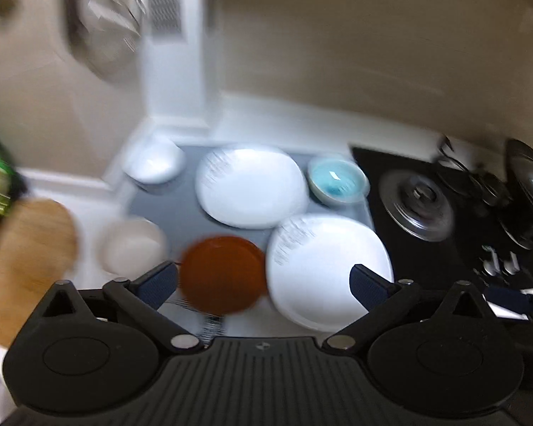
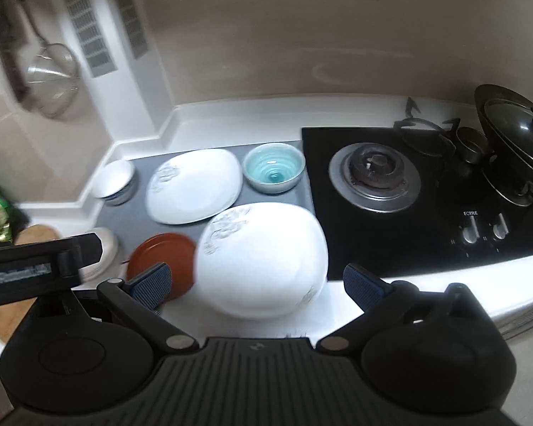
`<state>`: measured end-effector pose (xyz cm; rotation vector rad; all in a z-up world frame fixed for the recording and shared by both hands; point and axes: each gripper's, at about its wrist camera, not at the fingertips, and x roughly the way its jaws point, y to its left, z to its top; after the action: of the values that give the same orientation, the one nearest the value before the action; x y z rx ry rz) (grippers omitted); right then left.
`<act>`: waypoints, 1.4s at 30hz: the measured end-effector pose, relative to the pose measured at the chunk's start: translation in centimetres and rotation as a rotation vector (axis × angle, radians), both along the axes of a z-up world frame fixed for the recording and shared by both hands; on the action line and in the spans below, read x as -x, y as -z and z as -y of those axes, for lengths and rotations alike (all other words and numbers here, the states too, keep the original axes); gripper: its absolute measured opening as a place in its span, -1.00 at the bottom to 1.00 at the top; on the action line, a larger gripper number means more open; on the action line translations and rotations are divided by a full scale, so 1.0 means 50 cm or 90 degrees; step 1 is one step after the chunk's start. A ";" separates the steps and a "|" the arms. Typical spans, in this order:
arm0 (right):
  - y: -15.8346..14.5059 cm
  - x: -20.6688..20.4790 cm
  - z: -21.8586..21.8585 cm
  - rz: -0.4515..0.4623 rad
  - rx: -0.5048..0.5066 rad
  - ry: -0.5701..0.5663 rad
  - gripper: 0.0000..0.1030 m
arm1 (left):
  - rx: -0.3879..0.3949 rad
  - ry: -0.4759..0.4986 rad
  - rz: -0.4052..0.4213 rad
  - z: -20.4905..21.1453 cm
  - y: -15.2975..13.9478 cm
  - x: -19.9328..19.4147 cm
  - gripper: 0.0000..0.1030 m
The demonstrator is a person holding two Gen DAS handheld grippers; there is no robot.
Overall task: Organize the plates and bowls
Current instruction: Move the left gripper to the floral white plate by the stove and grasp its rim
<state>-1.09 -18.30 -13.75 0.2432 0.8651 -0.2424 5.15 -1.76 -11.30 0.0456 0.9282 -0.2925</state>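
Two white plates lie on the counter: a far one (image 1: pixel 250 186) (image 2: pixel 195 184) and a near one (image 1: pixel 328 269) (image 2: pixel 263 259). A brown plate (image 1: pixel 224 273) (image 2: pixel 161 259) lies left of the near one. A turquoise bowl (image 1: pixel 337 181) (image 2: pixel 274 171) sits at the back right, a white bowl (image 1: pixel 154 165) (image 2: pixel 115 181) at the back left, and a beige bowl (image 1: pixel 131 245) (image 2: pixel 103 252) at the front left. My left gripper (image 1: pixel 263 284) is open and empty above the brown plate. My right gripper (image 2: pixel 257 282) is open and empty above the near white plate.
A grey mat (image 1: pixel 174 209) (image 2: pixel 131 220) lies under the dishes. A black gas hob (image 2: pixel 391 191) (image 1: pixel 419 220) with a lidded wok (image 2: pixel 511 135) is to the right. A wooden board (image 1: pixel 28 259) lies at the left. A strainer (image 2: pixel 53 78) hangs on the wall.
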 end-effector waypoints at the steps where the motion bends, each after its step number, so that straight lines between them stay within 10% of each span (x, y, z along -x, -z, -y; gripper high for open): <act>1: 0.024 -0.013 0.012 -0.002 0.007 -0.007 1.00 | 0.025 0.014 -0.037 -0.008 0.036 -0.032 0.99; 7: 0.144 -0.053 0.125 0.019 -0.076 -0.012 1.00 | 0.115 0.098 -0.243 -0.028 0.238 -0.201 0.52; 18: 0.328 -0.116 0.300 0.011 -0.412 0.097 0.06 | 0.087 0.116 -0.330 0.043 0.399 -0.383 -0.19; 23: 0.400 -0.165 0.351 -0.040 -0.469 0.090 0.02 | 0.121 0.030 -0.411 0.033 0.457 -0.398 -0.63; 42: 0.502 -0.234 0.381 -0.072 -0.559 0.014 -0.37 | 0.128 0.002 -0.400 0.041 0.452 -0.399 -0.71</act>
<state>10.61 -37.36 -38.86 1.0629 1.0426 0.1222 25.12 -3.79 -33.89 -0.2423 1.5165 -0.4128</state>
